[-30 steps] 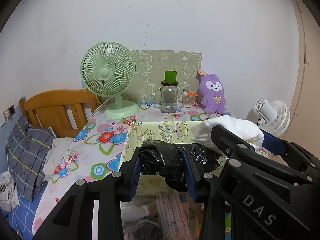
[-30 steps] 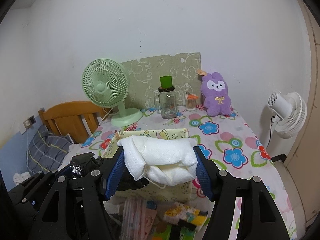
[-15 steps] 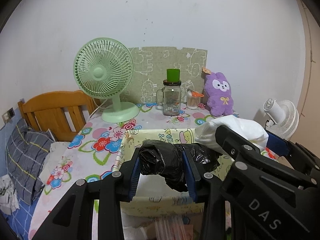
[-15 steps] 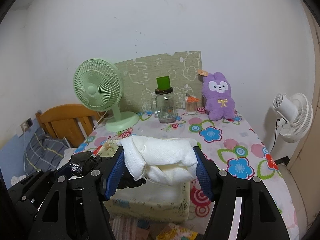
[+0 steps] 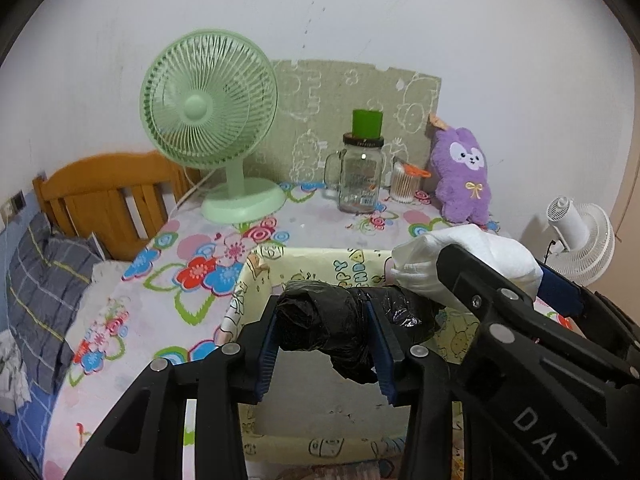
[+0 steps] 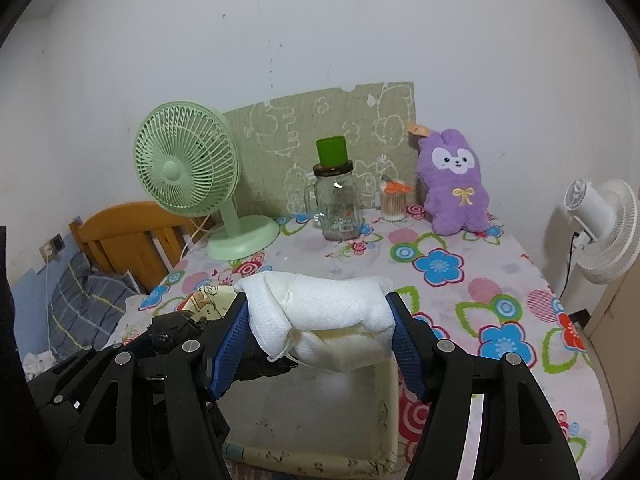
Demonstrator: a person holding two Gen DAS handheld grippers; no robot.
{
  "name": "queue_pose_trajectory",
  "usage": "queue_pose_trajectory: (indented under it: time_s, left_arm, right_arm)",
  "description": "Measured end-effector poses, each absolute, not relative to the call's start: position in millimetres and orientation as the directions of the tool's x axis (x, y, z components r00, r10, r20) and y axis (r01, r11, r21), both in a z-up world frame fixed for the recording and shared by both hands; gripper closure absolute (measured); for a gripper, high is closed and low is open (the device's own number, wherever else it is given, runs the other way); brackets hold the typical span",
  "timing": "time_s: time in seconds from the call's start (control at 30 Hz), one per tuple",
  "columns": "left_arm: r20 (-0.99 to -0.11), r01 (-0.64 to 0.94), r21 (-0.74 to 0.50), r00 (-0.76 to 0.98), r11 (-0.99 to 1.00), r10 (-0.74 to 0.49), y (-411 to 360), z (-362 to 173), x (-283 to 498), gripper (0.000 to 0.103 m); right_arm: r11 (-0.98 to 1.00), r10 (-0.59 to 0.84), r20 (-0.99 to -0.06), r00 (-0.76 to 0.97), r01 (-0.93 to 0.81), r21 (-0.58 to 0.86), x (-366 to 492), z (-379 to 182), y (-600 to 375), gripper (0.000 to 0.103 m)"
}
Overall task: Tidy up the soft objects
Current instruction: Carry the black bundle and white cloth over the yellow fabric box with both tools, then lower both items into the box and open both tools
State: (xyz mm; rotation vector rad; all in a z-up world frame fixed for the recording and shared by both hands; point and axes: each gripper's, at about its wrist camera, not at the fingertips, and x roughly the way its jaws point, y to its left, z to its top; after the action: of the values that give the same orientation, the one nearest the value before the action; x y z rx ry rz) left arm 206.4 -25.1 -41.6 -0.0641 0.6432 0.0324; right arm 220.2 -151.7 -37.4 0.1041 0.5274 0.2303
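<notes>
Both tongs are loaded and hang over the open box [image 5: 256, 272], a cream fabric bin with cartoon print sitting on the floral tablecloth [image 6: 440, 264]. Left gripper [image 5: 324, 340] is clamped on a crumpled black plastic bag [image 5: 316, 324]; the wad runs crosswise to the fingers, part bulging out past the right pad and a flap drooping below. Right gripper [image 6: 320, 344] is pinched on a folded white cloth [image 6: 320, 312], also lying crosswise, spanning pad to pad, with a loose fold and a thin loop sagging underneath. Key relation: the box cavity lies straight below and slightly ahead of both loads, pale bare floor [image 6: 304, 412] visible under each. The two grippers are side by side, nearly touching; from the left view the right tool's arm and the cloth sit just right of the bag and a bit further in. Neither looks clearly nearer the box bottom; the bag looks lower relative to the rim, though that can't be told for sure. Likely next step: lower and let go, one at a time so the tools don't knock. Risk: the cloth tail snagging a pad, or the bag clinging. Green fan [image 6: 188, 176], glass jar [image 6: 336, 204] and purple plush rabbit [image 6: 452, 184] stand well behind by the wall, untouched.
</notes>
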Motion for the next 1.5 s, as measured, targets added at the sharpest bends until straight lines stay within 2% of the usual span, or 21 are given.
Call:
queue_pose_trajectory:
  time_s: [0.1,0.27,0.37,0.6,0.67,0.77,1.03,1.5]
  left_arm:
    - [-0.634,-0.041,-0.068,0.774,0.997,-0.011,-23.7,-49.4,215.1,0.056]
    - [-0.650,-0.045,-0.051,0.760,0.998,0.001,-24.7,-55.6,219.0,0.033]
    - [-0.660,-0.050,-0.045,0.751,0.998,0.008,-24.0,-58.1,221.2,0.025]
    - [-0.672,-0.043,-0.039,0.740,0.998,0.006,-24.3,-62.5,223.6,0.021]
    - [-0.666,-0.037,-0.029,0.746,0.999,0.008,-26.6,-61.6,221.9,0.016]
    - [-0.657,-0.030,-0.019,0.753,0.999,0.010,-28.8,-59.6,219.7,0.015]
    - [-0.639,-0.016,-0.019,0.769,1.000,0.000,-29.1,-50.1,207.6,0.015]
    - [-0.581,-0.005,-0.016,0.814,1.000,-0.005,-39.3,-27.1,169.2,0.015]
  right_arm:
    - [0.969,0.245,-0.498,0.832,-0.191,0.158,227.2,-42.7,-149.4,0.034]
    - [0.966,0.256,-0.528,0.810,-0.201,0.160,239.6,-52.9,-144.3,0.034]
    - [0.962,0.272,-0.533,0.801,-0.212,0.172,243.7,-56.6,-141.8,0.034]
    - [0.967,0.252,-0.560,0.790,-0.188,0.169,250.8,-64.4,-140.1,0.028]
    - [0.964,0.264,-0.561,0.784,-0.195,0.181,250.6,-65.4,-140.0,0.018]
    - [0.963,0.266,-0.560,0.785,-0.191,0.189,247.2,-65.0,-140.6,0.008]
    - [0.967,0.252,-0.556,0.792,-0.185,0.175,235.1,-55.3,-139.3,0.003]
    - [0.976,0.212,-0.524,0.825,-0.155,0.151,192.5,-31.1,-148.8,0.002]
